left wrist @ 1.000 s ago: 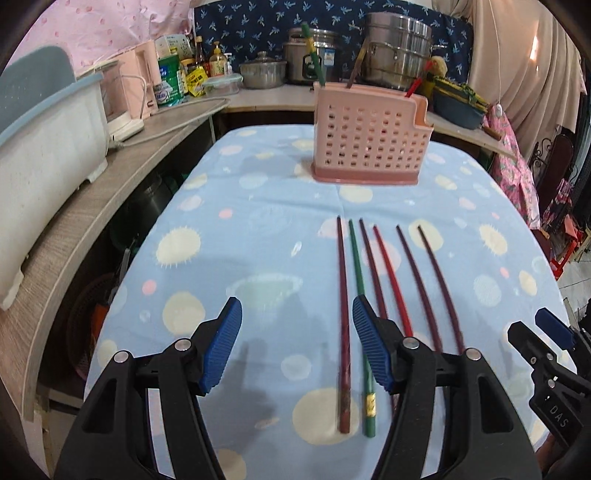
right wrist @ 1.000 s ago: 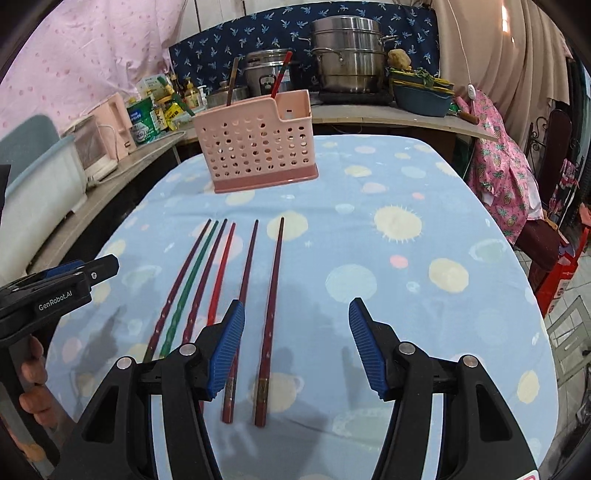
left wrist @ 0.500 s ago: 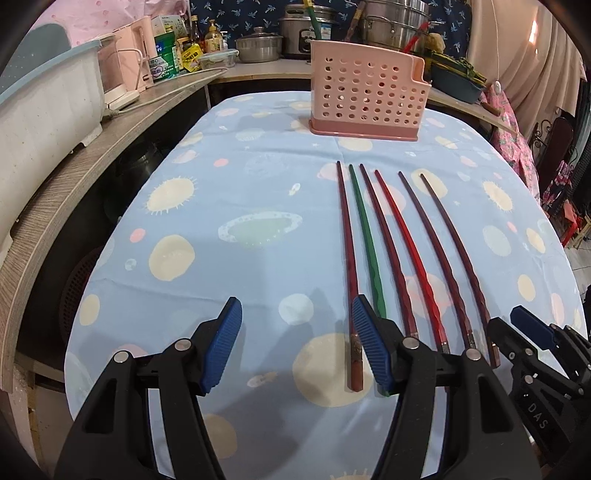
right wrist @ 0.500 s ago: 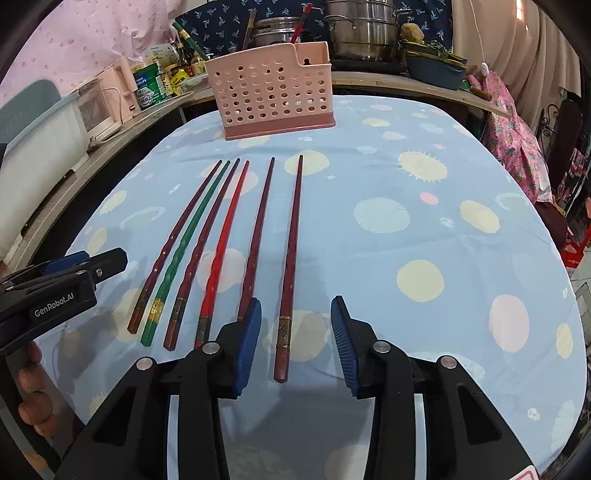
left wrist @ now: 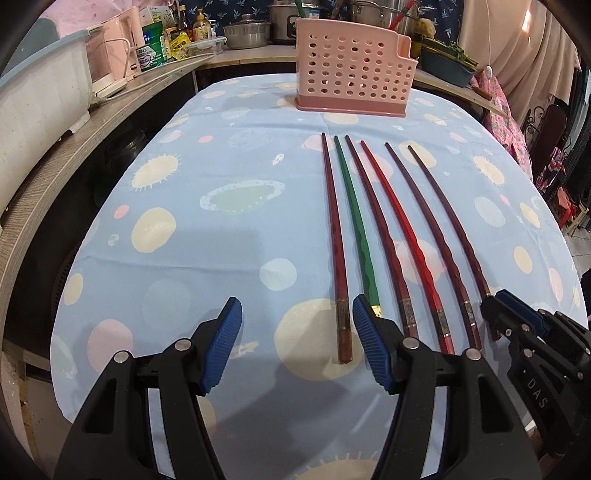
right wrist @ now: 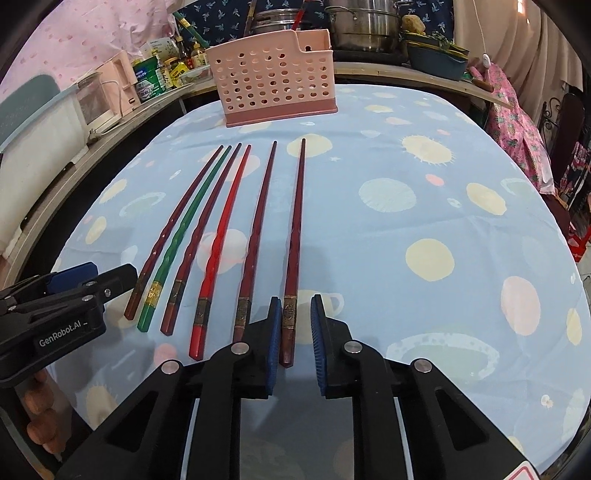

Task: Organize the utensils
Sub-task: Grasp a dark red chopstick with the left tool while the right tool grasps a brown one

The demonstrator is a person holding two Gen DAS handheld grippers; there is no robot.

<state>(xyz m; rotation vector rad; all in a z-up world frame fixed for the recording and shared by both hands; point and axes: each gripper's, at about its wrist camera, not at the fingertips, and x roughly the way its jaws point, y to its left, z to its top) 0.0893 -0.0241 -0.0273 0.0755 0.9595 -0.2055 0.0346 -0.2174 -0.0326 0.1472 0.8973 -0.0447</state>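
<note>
Several chopsticks lie side by side on the blue spotted tablecloth [left wrist: 221,229], mostly dark red, one green [left wrist: 356,225], one bright red [right wrist: 221,236]. A pink perforated utensil holder [left wrist: 352,83] stands at the table's far end. My left gripper [left wrist: 297,339] is open, low over the near ends, its jaws around the leftmost dark red chopstick [left wrist: 334,236]. My right gripper [right wrist: 293,332] has its jaws narrowed around the handle end of the rightmost dark red chopstick [right wrist: 295,229], with small gaps still showing on both sides. The holder [right wrist: 275,79] shows in the right wrist view too.
A wooden counter [left wrist: 55,158] runs along the left with a white bin [left wrist: 40,85], a pink appliance and bottles. Steel pots [right wrist: 364,22] and a blue basin stand behind the table. Pink floral cloth [right wrist: 513,122] hangs at the right.
Both grippers have moved down and nearer the chopsticks' near ends. The right jaws have narrowed from wide open to close around the rightmost chopstick. The left jaws stay wide.
</note>
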